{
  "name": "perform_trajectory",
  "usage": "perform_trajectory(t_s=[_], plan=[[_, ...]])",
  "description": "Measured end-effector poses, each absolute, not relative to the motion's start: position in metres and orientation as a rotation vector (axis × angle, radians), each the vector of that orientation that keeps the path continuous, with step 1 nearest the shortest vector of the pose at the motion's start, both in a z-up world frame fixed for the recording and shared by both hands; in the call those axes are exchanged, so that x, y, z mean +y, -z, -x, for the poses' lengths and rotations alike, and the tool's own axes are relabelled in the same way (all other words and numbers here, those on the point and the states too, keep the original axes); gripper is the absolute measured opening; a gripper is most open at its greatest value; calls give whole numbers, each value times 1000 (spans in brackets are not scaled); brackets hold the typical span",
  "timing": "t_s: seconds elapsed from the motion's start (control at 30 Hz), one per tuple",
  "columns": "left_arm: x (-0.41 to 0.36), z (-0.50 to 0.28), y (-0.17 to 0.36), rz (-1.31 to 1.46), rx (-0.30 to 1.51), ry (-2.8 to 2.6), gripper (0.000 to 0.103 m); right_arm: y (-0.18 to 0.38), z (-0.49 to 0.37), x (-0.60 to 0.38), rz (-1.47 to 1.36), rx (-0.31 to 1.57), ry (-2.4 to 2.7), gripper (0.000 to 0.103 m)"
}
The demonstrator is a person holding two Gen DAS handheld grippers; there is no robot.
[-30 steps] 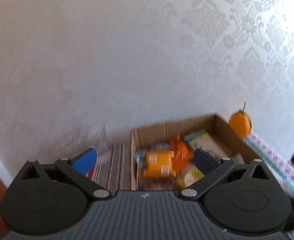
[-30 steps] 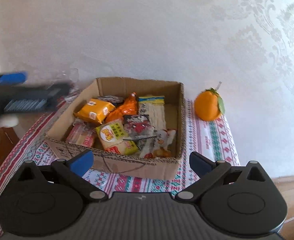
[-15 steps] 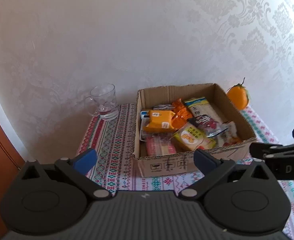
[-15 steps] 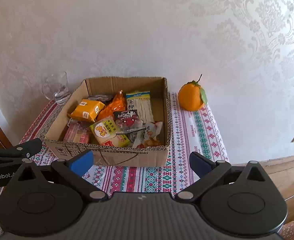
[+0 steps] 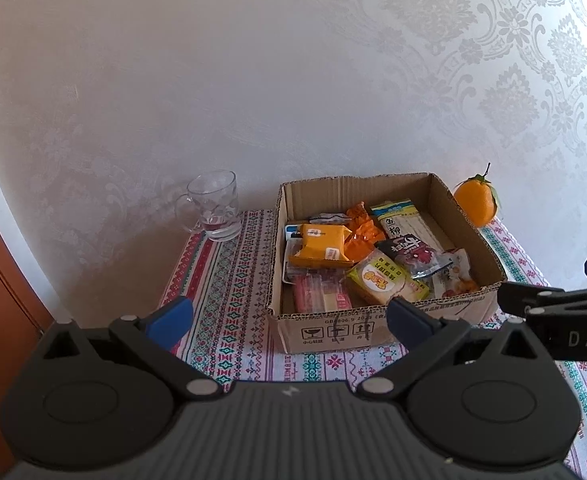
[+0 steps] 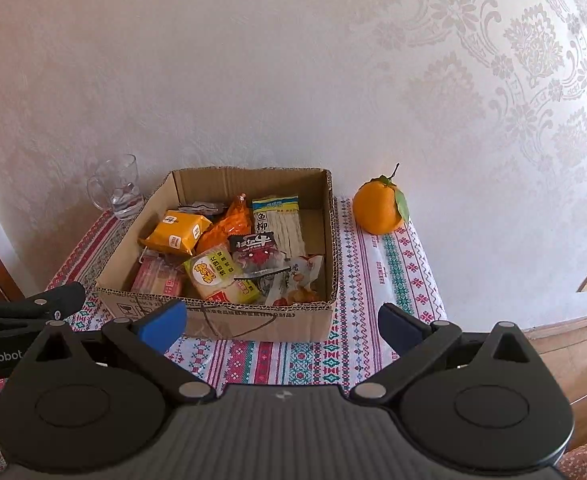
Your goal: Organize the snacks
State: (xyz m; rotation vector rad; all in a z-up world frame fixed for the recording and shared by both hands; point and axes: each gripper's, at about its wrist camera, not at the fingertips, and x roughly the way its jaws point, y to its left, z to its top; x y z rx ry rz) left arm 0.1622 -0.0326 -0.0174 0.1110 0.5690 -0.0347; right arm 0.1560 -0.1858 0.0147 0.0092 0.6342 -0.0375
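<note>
Backing onto pale patterned wallpaper (image 6: 493, 80), sitting on a tabletop (image 6: 393, 264) under a red-and-green woven cloth: cardboard box (image 6: 253, 322) holding the snacks (image 6: 217, 272), glass mug (image 5: 215, 210) off its left side, orange (image 6: 379, 210) off its right. Showing 鱼柳 on a pale noodle-like packet (image 6: 279, 228). Hovering near the box front, holding nothing: left claw (image 5: 289, 322) and right claw (image 6: 281, 326), both spread apart. Reading "enRobot" and "DAS" on their bodies.

Left gripper (image 5: 289, 322) and right gripper (image 6: 283, 326) gape empty.
</note>
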Motion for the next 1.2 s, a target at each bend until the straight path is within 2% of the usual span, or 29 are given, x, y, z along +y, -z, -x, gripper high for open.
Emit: perform_trajectory(t_s=[1.2], plan=[[-29,-162,17,-95,585,20,102,-16,-154,-184,7,623,38,103]])
